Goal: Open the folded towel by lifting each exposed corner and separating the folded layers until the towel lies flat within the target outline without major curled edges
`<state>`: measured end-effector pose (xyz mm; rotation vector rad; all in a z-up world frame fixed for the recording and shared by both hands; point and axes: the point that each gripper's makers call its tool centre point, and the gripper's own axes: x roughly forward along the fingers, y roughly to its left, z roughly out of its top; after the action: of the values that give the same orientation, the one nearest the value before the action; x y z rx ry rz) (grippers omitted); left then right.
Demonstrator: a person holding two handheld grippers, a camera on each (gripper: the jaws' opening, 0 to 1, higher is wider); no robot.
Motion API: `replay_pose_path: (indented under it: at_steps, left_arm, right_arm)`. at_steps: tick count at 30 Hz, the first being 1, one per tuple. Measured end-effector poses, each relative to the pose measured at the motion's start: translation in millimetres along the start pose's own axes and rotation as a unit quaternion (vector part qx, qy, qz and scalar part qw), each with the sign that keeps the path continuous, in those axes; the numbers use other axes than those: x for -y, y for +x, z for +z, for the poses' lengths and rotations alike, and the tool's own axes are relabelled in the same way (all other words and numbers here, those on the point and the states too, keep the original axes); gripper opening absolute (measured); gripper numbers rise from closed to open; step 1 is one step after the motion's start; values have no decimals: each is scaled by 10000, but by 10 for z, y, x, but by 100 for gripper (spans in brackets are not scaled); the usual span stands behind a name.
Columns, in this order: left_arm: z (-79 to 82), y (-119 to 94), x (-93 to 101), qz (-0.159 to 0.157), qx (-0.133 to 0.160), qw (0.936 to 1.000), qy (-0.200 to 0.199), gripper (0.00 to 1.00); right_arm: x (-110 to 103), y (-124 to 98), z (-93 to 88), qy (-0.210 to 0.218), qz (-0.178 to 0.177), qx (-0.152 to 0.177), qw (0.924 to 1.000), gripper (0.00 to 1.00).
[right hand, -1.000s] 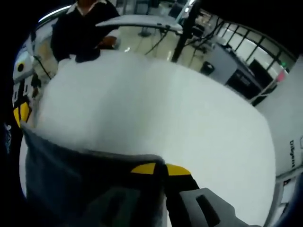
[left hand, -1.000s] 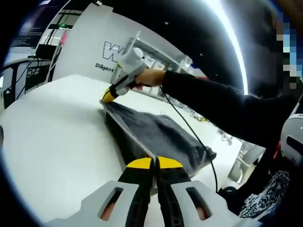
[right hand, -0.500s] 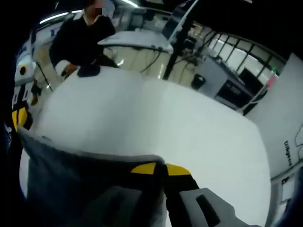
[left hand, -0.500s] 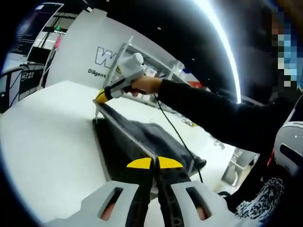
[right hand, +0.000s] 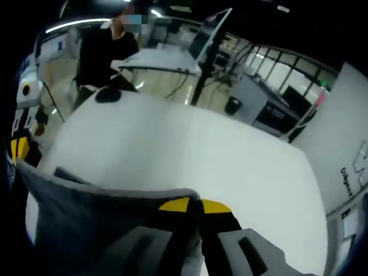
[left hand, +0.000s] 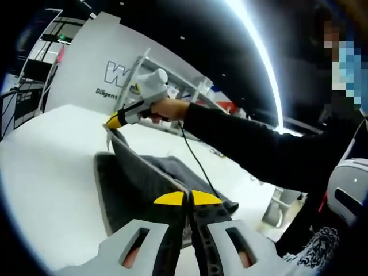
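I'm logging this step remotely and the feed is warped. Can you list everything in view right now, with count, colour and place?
Towel: one, dark grey, top layer lifted off the table and stretched between both grippers, the rest lying on the table.
Table: one, white, under the towel.
Signboard: one, white with dark lettering, behind the table's far edge.
Dark round object: one, black, on the table's far edge near another person; too small to identify.
Other person: one, dark top, beyond the table.
Cable: one, black, hanging from the right gripper.
Left gripper: grey, yellow-tipped fingers shut on the towel's near edge.
Right gripper: same colours, shut on the far corner.
Sleeve: black, operator's right arm.
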<state>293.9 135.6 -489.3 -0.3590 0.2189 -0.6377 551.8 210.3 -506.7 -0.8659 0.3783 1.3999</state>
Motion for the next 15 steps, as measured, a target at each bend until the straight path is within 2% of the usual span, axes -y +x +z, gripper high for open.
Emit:
replay_pose_path:
  at_steps: [5,15]
  left_arm:
    - [34,50,66,-110,16,9999,13,0]
    - [25,248,316,-371,8,9993,94,0]
  right_arm:
    - [40,-190,-47,110,-85,49,9999,1]
    - [65,-510,-275,235,-344,66,9991,1]
